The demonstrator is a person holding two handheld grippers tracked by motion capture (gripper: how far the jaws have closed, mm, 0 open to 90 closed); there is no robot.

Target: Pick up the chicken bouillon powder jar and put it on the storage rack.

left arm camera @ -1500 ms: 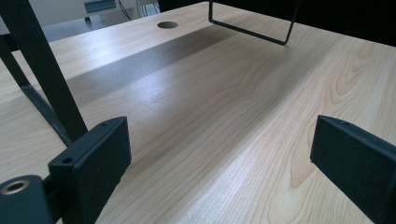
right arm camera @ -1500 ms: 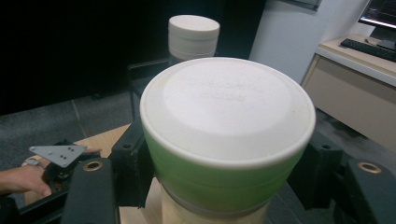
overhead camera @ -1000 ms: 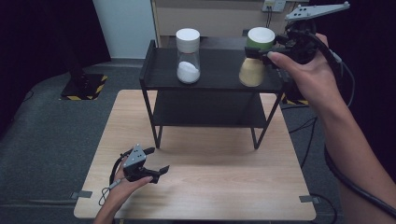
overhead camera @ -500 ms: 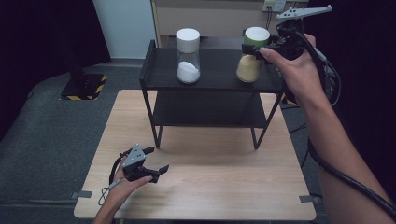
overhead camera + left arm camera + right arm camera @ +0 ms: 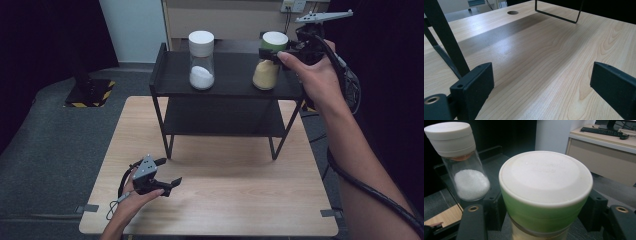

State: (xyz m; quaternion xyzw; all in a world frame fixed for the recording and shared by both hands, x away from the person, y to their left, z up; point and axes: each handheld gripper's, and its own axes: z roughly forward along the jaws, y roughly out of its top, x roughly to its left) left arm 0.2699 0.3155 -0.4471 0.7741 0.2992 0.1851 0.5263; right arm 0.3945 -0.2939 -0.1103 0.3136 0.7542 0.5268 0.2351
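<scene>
The green-lidded jar (image 5: 268, 65), upper right, is clamped by the right claw (image 5: 280, 52) for setting on the shelf (image 5: 230, 85); the left claw (image 5: 167, 175) is rested released on the bench (image 5: 240, 200).

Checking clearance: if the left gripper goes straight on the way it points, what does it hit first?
Probably nothing soon. The left gripper is open, low over the table. Bare wood lies ahead; the rack's far foot is the first thing in line, though depth is unclear. The near leg passes left.
</scene>
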